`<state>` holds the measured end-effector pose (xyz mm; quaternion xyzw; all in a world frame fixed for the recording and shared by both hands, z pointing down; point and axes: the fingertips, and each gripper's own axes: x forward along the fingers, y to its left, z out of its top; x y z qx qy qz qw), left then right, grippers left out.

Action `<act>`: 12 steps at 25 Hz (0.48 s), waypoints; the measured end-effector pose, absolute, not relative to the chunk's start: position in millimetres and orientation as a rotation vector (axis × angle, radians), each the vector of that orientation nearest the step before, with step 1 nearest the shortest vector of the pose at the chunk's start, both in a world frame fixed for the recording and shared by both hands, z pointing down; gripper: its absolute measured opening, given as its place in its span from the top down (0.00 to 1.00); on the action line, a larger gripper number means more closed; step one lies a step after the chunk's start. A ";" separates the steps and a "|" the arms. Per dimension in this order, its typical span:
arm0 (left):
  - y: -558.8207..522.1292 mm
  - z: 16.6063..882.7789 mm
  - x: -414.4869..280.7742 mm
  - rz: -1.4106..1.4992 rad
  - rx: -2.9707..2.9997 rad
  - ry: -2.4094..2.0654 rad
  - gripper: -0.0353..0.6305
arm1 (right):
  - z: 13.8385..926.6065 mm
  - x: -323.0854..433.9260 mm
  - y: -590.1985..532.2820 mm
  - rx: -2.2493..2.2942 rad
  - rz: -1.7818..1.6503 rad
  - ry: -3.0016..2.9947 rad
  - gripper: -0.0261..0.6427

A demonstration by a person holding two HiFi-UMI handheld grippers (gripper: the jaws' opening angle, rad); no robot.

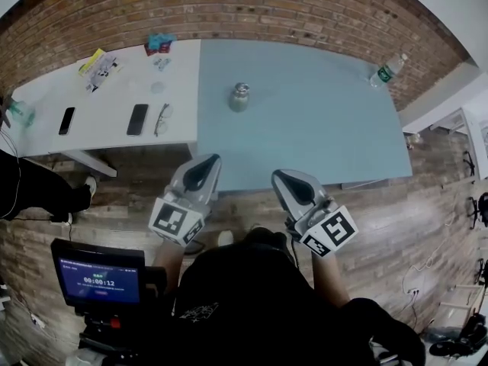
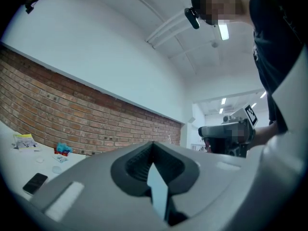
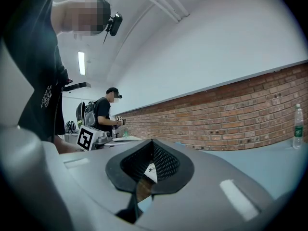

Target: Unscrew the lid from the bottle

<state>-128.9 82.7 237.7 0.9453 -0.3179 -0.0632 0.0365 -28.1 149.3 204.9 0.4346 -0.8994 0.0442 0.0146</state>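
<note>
A small grey-green bottle with a metal lid stands upright near the middle of the blue table in the head view. My left gripper hangs just off the table's near edge, shut with nothing in it. To its right my right gripper is held at the same near edge, also shut and empty. Both are well short of the bottle. In the left gripper view the left gripper shows its jaws closed together, and the right gripper looks the same in its own view. Neither gripper view shows the bottle.
A white table adjoins on the left with two phones, glasses and small packets. A clear plastic water bottle stands at the blue table's far right corner. A screen on a stand sits at lower left. A brick wall runs behind.
</note>
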 end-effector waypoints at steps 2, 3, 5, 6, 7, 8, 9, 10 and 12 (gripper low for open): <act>81.5 238.7 -130.2 -0.206 2.888 -0.975 0.95 | 204.6 -29.7 148.2 1.347 0.137 -2.801 0.96; 80.9 239.0 -130.4 -0.208 2.886 -0.974 0.95 | 204.8 -30.4 147.4 1.344 0.138 -2.802 0.96; 80.3 240.0 -129.8 -0.204 2.890 -0.965 0.95 | 205.3 -31.7 145.2 1.338 0.140 -2.804 0.96; 80.0 240.5 -128.9 -0.199 2.896 -0.962 0.95 | 205.4 -32.0 144.0 1.335 0.140 -2.806 0.96; 79.6 240.7 -128.0 -0.192 2.901 -0.963 0.95 | 205.5 -32.2 142.8 1.332 0.140 -2.807 0.96; 78.9 240.8 -127.3 -0.186 2.905 -0.968 0.95 | 205.5 -32.2 141.6 1.329 0.138 -2.809 0.96; 78.2 241.1 -126.7 -0.179 2.909 -0.972 0.95 | 205.4 -32.0 140.5 1.327 0.137 -2.812 0.96; 77.7 241.8 -125.8 -0.172 2.911 -0.975 0.95 | 205.5 -31.2 139.4 1.326 0.137 -2.815 0.96; 76.0 242.4 -123.9 -0.165 2.912 -0.980 0.95 | 205.3 -27.8 136.4 1.329 0.137 -2.824 0.96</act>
